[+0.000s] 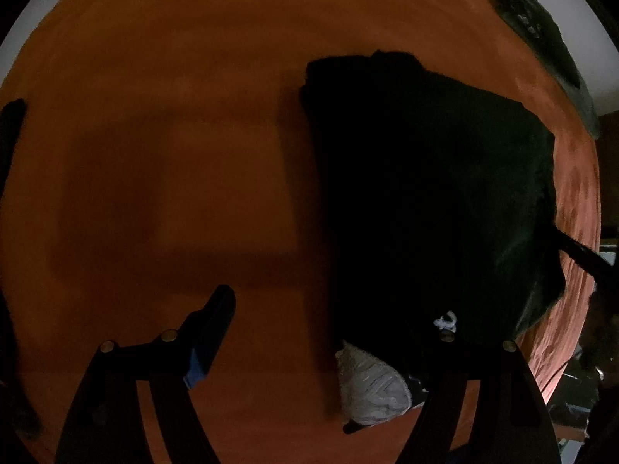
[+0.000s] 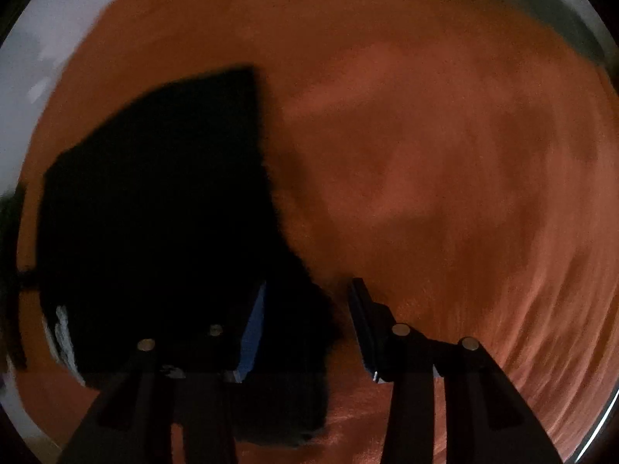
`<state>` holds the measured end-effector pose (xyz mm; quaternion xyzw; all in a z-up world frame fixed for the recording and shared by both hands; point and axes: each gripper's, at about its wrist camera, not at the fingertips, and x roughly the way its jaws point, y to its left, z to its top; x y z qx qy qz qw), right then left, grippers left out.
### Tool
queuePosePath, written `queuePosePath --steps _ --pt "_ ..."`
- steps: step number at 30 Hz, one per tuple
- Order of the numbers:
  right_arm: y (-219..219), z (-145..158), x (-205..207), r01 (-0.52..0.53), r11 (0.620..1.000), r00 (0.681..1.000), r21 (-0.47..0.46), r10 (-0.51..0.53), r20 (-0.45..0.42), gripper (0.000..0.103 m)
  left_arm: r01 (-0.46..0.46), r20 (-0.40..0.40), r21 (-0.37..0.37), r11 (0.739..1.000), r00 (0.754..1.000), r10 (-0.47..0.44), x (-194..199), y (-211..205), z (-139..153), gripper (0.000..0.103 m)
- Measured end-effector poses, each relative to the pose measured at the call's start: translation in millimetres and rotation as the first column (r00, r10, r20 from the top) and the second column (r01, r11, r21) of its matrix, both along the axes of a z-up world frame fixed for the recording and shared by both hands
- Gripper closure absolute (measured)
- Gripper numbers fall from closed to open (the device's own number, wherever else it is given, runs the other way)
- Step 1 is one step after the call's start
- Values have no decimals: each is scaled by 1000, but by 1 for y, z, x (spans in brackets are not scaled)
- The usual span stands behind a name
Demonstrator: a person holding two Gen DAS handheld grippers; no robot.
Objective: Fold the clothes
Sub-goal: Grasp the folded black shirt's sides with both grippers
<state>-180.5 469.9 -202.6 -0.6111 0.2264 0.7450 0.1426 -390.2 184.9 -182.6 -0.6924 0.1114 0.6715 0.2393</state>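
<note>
A black garment [image 1: 425,193] lies partly folded on the orange bedspread [image 1: 174,77], right of centre in the left wrist view. A white patch of cloth [image 1: 367,386] shows at its near edge. My left gripper [image 1: 334,305] hangs above, open wide: its blue-padded left finger is over bare bedspread, and the right finger is lost against the dark cloth. In the right wrist view the black garment [image 2: 154,193] fills the left half. My right gripper [image 2: 311,282] is open and straddles the garment's near corner. A strip of orange bedspread [image 2: 445,154] shows between the cloth and the right finger.
Another dark item [image 1: 541,38] lies along the bedspread's far right edge. A dark bar [image 1: 580,255] reaches in from the right beside the garment. A pale surface [image 2: 23,96] shows past the bedspread's upper left edge. The view is dim.
</note>
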Motion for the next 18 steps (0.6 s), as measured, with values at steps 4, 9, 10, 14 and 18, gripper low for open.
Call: queuePosePath --steps 4,9,10,14,18 --pt "11 13 6 80 996 996 -26 -81 -45 56 47 15 21 999 999 -47 15 -1 6 24" --pt "-15 43 -12 -37 998 976 52 47 -211 56 63 -32 22 998 998 -62 15 2 8 24" --pt "-22 33 -17 -62 996 983 62 71 -167 57 46 -25 28 999 999 -45 12 0 5 24" --pt "-28 3 -23 -80 994 995 78 84 -47 58 -27 33 71 997 999 25 6 -14 9 24" --pt "-17 31 -27 -69 997 982 36 74 -174 58 -15 -5 110 994 1000 15 -8 -30 38 24"
